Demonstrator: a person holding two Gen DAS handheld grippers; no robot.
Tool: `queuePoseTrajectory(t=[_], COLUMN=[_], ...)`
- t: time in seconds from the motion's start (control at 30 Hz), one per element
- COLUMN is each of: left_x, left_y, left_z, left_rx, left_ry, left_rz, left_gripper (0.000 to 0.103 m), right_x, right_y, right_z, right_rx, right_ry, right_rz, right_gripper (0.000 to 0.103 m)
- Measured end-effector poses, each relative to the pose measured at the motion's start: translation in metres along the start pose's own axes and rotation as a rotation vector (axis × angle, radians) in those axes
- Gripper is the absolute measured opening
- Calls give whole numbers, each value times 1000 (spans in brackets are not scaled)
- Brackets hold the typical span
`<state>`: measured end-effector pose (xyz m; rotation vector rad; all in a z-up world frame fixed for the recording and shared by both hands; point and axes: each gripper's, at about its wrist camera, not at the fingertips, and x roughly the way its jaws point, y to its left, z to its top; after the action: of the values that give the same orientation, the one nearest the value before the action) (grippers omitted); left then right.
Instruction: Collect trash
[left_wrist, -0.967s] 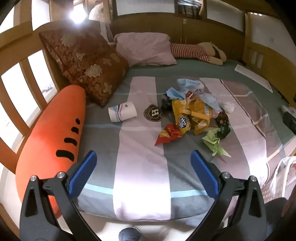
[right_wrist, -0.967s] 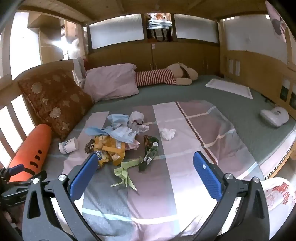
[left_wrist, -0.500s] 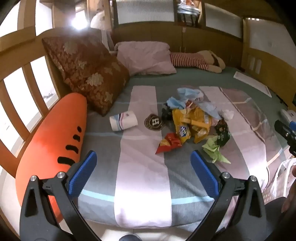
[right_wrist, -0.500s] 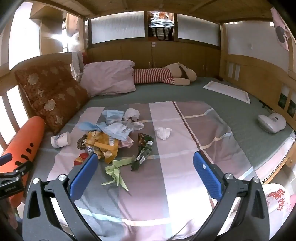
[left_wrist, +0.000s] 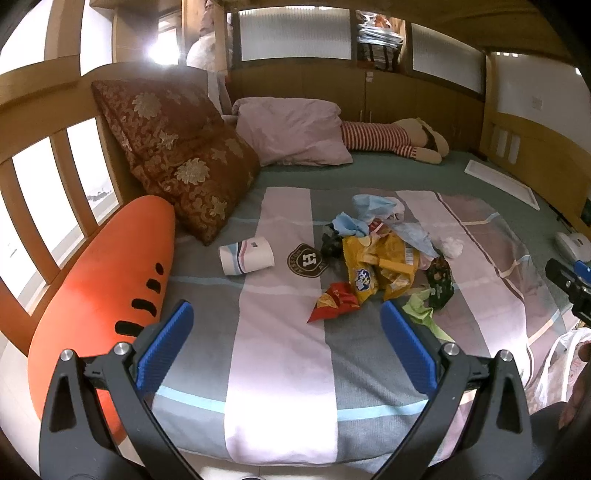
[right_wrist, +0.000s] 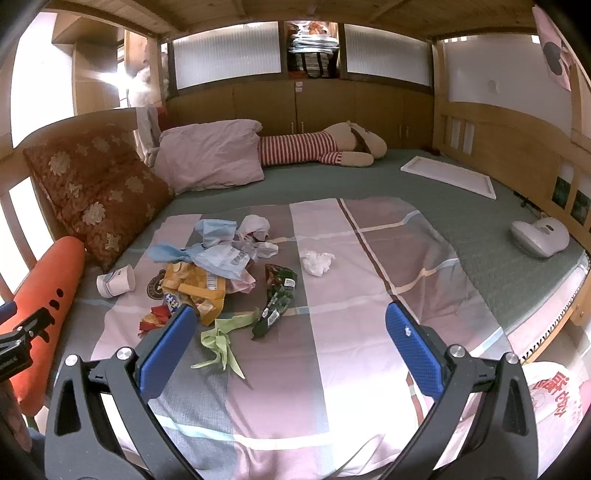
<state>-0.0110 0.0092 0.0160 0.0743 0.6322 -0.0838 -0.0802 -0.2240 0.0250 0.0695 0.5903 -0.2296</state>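
Observation:
Trash lies in a loose heap on the striped blanket (left_wrist: 280, 350): a yellow chip bag (left_wrist: 373, 269) (right_wrist: 195, 286), a red snack wrapper (left_wrist: 332, 301), a dark green wrapper (right_wrist: 277, 299) (left_wrist: 439, 282), light green paper (right_wrist: 221, 338), blue plastic bags (right_wrist: 214, 240) and a crumpled white tissue (right_wrist: 316, 260). A tipped paper cup (left_wrist: 245, 255) (right_wrist: 116, 281) rests left of the heap. My left gripper (left_wrist: 286, 338) is open and empty, short of the heap. The right gripper (right_wrist: 290, 345) is open and empty too, near the green paper.
A long orange carrot pillow (left_wrist: 99, 288) lies along the wooden bed rail at left. A brown floral cushion (left_wrist: 177, 155), a pink pillow (right_wrist: 210, 155) and a striped plush toy (right_wrist: 317, 147) sit at the head. A white plastic bag (right_wrist: 554, 391) hangs off the bed's near right corner.
Both cameras have tilted upward, so more of the headboard and windows shows and the trash sits lower in view. Both grippers remain open and empty.

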Motion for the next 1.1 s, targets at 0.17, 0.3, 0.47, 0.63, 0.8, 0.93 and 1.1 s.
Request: queuePoseTrajectory(t=[0.17, 0.3, 0.47, 0.63, 0.8, 0.93, 1.1], left_x=[1, 3, 4, 3, 4, 4, 4], left_y=[5, 5, 6, 5, 5, 5, 5], left_z=[0, 1, 1, 1, -1, -2, -2], left_rx=[-10, -11, -9, -10, -9, -10, -8], left_ry=[3, 8, 9, 9, 11, 11, 12], left_rz=[-3, -1, 0, 0, 0, 0, 0], left_gripper=[100, 100, 100, 100, 100, 100, 100], right_x=[0, 0, 0, 0, 1, 1, 1], right_y=[-2, 0, -1, -1, -1, -1, -1], right_z=[0, 0, 1, 1, 1, 1, 1], right_rx=[-1, 2, 0, 2, 3, 3, 3], right_ry=[1, 4, 4, 7, 9, 12, 13], right_rz=[1, 1, 0, 2, 2, 3, 3], right_gripper=[100, 100, 100, 100, 100, 100, 100])
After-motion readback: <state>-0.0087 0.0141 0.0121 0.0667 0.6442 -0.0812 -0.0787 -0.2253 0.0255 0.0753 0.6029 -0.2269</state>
